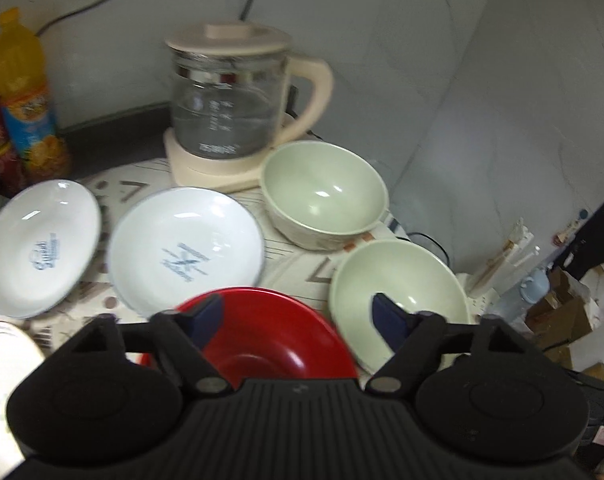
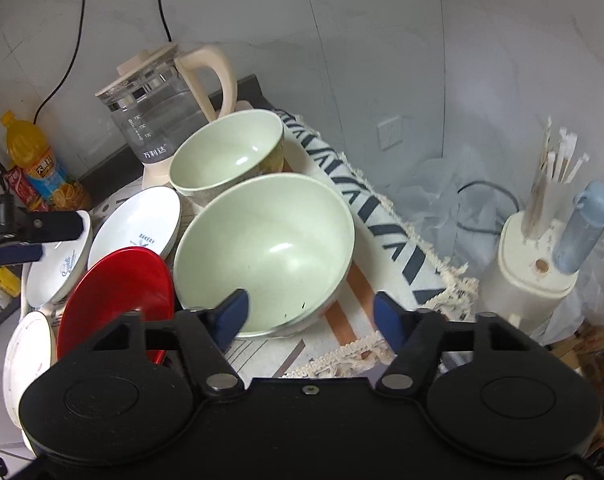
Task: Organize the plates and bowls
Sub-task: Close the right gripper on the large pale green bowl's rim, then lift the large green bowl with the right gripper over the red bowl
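Our left gripper (image 1: 298, 316) hangs wide apart over the red plate (image 1: 262, 336), our right gripper (image 2: 307, 314) equally wide at the near green bowl (image 2: 262, 248). Behind sit the "BAKERY" plate (image 2: 142, 220), a second green bowl (image 2: 226, 160) and the 万利达 glass kettle (image 2: 158, 116)
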